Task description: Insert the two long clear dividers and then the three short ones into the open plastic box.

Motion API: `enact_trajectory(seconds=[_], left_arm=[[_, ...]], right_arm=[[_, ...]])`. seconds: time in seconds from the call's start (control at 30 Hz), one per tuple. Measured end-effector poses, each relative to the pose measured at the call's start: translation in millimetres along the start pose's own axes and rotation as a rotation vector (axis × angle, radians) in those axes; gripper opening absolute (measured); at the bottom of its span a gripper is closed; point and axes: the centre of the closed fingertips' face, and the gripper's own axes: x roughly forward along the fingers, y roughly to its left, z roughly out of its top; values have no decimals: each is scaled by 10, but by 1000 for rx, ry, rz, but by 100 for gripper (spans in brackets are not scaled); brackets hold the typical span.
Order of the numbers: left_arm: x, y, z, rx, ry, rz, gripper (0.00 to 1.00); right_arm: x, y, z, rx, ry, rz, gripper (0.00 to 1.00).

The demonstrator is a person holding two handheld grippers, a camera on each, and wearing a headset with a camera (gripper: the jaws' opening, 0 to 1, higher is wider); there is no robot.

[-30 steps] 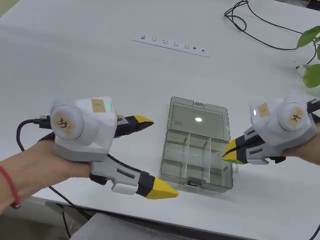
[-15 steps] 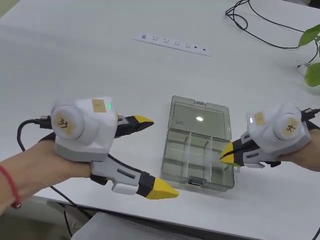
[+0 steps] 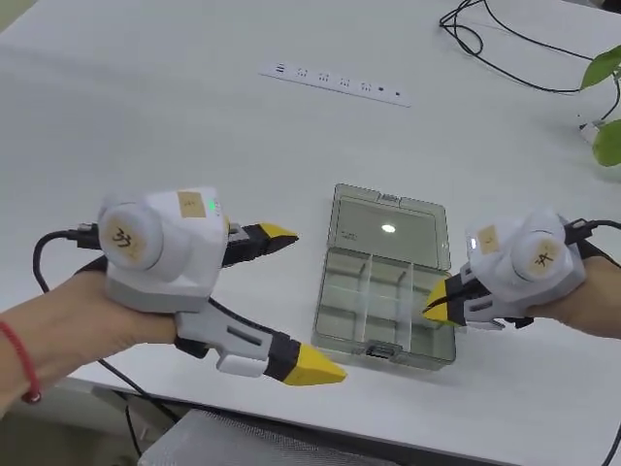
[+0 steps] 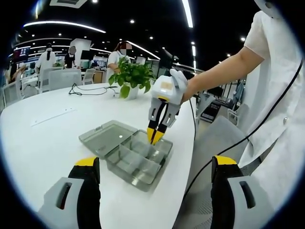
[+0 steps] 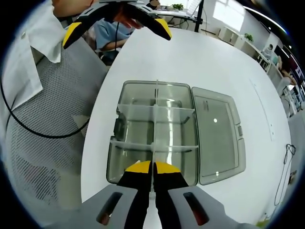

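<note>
Clear smoky plastic box (image 3: 324,313) sits open in the lower middle of the head view, on the white table (image 3: 146,116) near its front edge, with the lid (image 3: 388,225) flipped flat toward the top of the frame. In the right gripper view you can see the two long dividers (image 5: 138,109) already running across the box, and short dividers (image 5: 155,126) standing between them down the middle, so it's split into little cells. The right gripper (image 5: 152,167) is down at the wall of the box at the bottom of that frame, its yellow tips pressed together, and it looks like they're pinching the top edge of the nearest short divider (image 5: 153,153), which is thin and see-through, so it's a bit hard to make out. In the head view that gripper comes in from the right side and its tips sit over the box's right-hand cells. The left gripper (image 3: 296,301) hangs left of the box, not touching it, fingers spread wide apart. Further out, a white power strip (image 3: 335,84) lies near the top middle, black cables (image 3: 485,44) loop in the upper right, and plant (image 3: 606,107) leaves poke in at the right edge.
</note>
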Motion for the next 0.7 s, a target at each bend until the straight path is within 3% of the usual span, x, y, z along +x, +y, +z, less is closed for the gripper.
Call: enact_trajectory(seconds=[0.5, 0.7], left_arm=[[-22, 31, -35, -7, 5, 7, 100], [-41, 49, -38, -15, 0, 14, 100]], right_arm=[[-2, -4, -15, -18, 24, -16, 5], [-98, -43, 42, 14, -9, -40, 8]])
